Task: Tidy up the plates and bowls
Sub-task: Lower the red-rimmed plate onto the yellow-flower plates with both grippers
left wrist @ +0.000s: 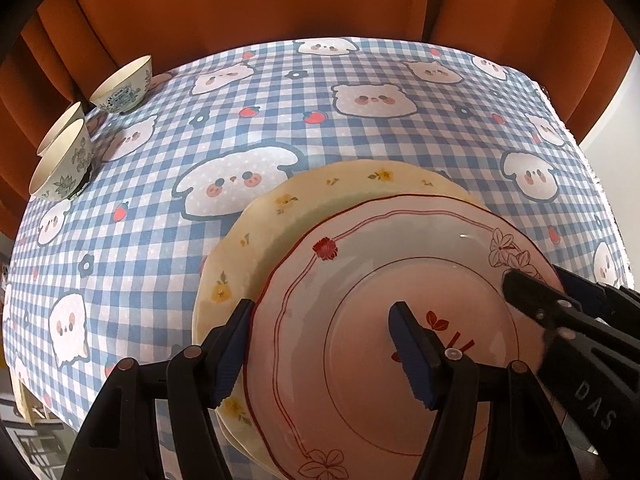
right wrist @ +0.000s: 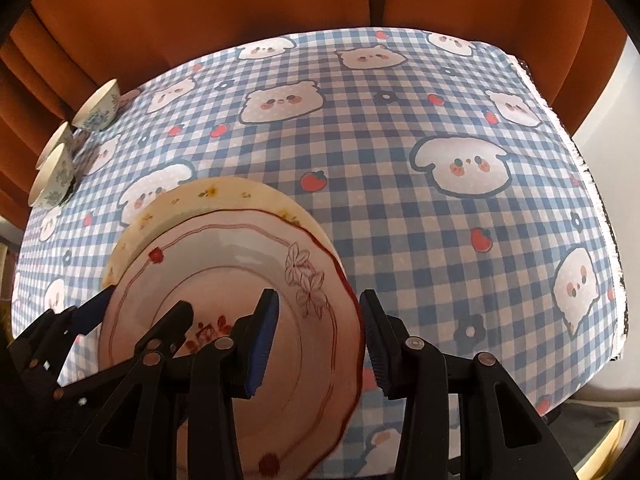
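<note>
Left wrist view: a pink plate (left wrist: 360,360) with red flowers is seen lying on a yellow plate (left wrist: 256,220) on the checked cloth (left wrist: 360,128) of the bench. Its left rim is straddled by the left claw (left wrist: 324,348), which is released, one finger outside the rim and one over the plate's middle. The right rim is straddled likewise by the right claw (right wrist: 318,340), with a gap left at the pads. Three bowls (left wrist: 122,86) are set well apart at the far left edge.
</note>
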Demonstrator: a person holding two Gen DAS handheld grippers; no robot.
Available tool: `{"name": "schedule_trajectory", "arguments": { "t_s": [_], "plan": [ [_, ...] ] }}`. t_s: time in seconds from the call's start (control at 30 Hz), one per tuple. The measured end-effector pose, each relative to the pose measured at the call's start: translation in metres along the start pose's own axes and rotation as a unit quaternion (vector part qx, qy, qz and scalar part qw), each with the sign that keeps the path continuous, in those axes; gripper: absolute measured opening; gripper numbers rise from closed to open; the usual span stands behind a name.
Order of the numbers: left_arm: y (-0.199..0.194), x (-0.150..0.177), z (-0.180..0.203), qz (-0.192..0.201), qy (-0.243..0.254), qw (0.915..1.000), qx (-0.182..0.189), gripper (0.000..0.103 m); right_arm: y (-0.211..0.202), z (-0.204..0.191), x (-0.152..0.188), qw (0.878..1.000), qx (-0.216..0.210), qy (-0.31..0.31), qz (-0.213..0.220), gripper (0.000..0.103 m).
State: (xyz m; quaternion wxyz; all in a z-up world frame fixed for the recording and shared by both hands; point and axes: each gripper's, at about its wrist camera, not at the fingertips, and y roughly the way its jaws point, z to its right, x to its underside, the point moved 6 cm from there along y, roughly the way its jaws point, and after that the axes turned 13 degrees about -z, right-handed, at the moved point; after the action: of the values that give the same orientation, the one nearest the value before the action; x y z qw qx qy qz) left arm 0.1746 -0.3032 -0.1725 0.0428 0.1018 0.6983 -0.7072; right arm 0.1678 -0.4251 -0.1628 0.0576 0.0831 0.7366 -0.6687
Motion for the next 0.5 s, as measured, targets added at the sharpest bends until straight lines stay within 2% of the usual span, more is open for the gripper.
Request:
{"name": "schedule_trajectory", "arguments": {
  "t_s": [0.07,0.27,0.5],
  "plan": [
    [0.000,0.000,0.000,0.000,-0.006,1.0000,0.004,0.069,0.000,0.004,0.000,1.000,0.007,0.000,-0.002,0.029],
    [-0.004,-0.002,-0.005,-0.007,-0.023,0.9996,0.018,0.069,-0.001,0.005,0.000,1.000,0.012,0.002,-0.003,0.029],
    [-0.010,-0.008,-0.011,0.005,-0.032,0.9995,0.005,0.069,-0.001,0.000,-0.005,1.000,0.005,-0.001,0.001,0.029]
  ]
}}
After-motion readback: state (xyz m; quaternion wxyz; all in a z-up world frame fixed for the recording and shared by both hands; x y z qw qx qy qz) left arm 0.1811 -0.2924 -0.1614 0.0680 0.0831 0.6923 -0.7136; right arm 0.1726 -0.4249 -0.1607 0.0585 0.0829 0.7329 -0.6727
